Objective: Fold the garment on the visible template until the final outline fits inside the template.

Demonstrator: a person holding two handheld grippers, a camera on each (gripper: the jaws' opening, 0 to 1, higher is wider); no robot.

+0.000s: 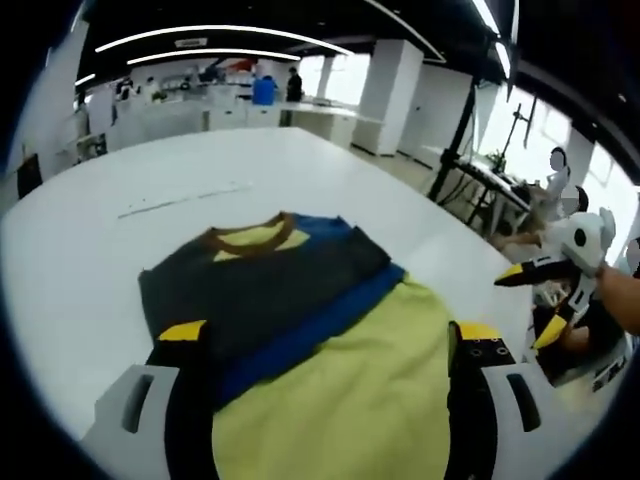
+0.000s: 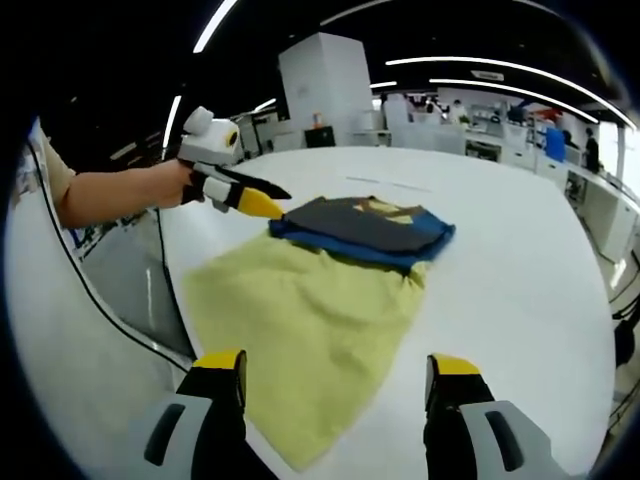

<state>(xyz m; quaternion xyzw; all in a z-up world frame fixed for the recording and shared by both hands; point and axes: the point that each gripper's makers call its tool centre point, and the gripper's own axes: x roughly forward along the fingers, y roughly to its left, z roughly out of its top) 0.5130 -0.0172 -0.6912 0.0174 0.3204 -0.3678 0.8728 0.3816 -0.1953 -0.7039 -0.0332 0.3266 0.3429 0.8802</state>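
so there's a big white table (image 1: 80, 260) and the garment (image 1: 330, 370) is lying flat on it, basically the main thing in both views. It's a shirt with a yellow lower part, a blue band across the middle and a dark grey top part with a brown collar (image 1: 250, 240). The grey and blue top end looks folded over onto itself, you can see it stacked as a thicker layer in the right gripper view, garment (image 2: 330, 300) spread toward the camera.

Left gripper (image 1: 325, 345) sits over the shirt with its jaws spread wide apart, one yellow tip on the grey part and the other at the yellow edge, nothing pinched between them. Right gripper (image 2: 335, 375) is also wide open, hovering above the yellow hem, not holding anything.

In the right gripper view the left gripper (image 2: 262, 203) comes in from the left, held by a hand (image 2: 170, 185), its tip right at the grey corner of the shirt. Can't make out any template outline on the table
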